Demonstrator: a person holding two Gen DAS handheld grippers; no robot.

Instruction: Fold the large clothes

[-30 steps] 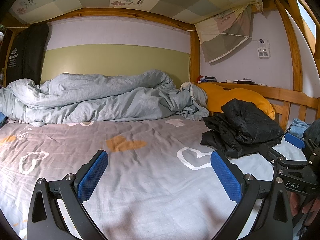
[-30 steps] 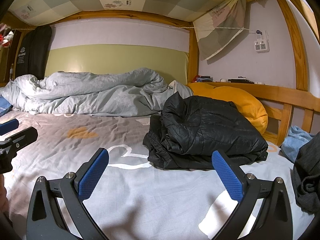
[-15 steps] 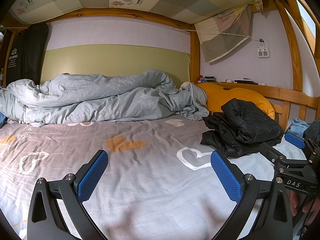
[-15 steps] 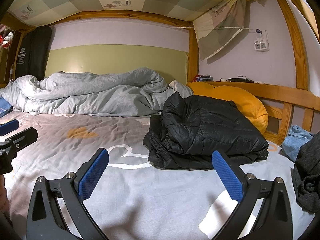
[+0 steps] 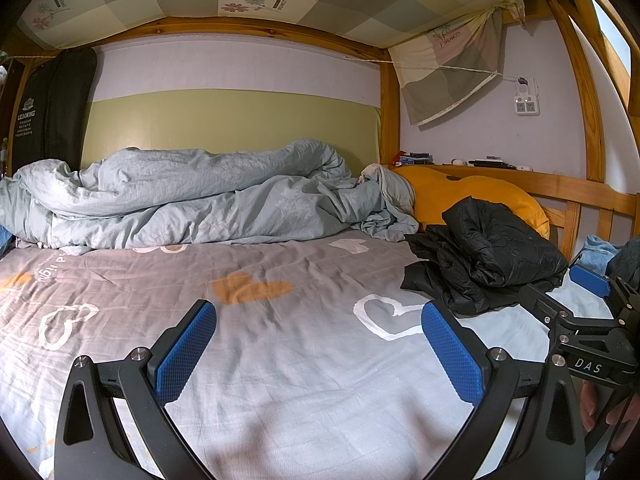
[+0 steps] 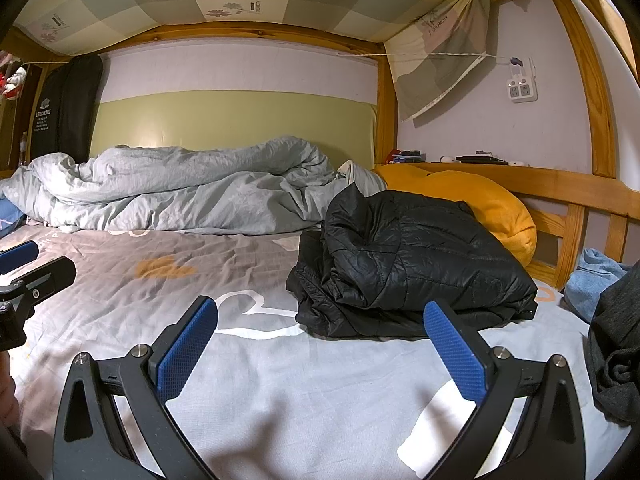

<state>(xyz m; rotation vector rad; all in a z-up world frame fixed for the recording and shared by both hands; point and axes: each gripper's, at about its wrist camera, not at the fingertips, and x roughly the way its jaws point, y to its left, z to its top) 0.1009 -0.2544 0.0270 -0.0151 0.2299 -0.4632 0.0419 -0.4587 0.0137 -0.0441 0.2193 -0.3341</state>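
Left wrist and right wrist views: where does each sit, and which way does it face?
Left wrist: low over the bed sheet, facing the duvet; own open left tongs, right tongs at the right edge.
Right wrist: further right, facing the folded black jacket; own open tongs.
Shared: jacket, duvet, yellow pillow.

Heart-print bed [image 6: 120, 280]: folded black jacket [image 6: 412, 264], rumpled duvet [image 6: 180, 188], yellow pillow [image 6: 480, 200].

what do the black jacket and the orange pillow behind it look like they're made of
Black jacket: probably thin nylon or polyester shell, slightly shiny, with quilted stitch lines and puffy padding. Orange pillow: a soft matte fabric, possibly plush or fleece; no sheen, weave too small to tell.
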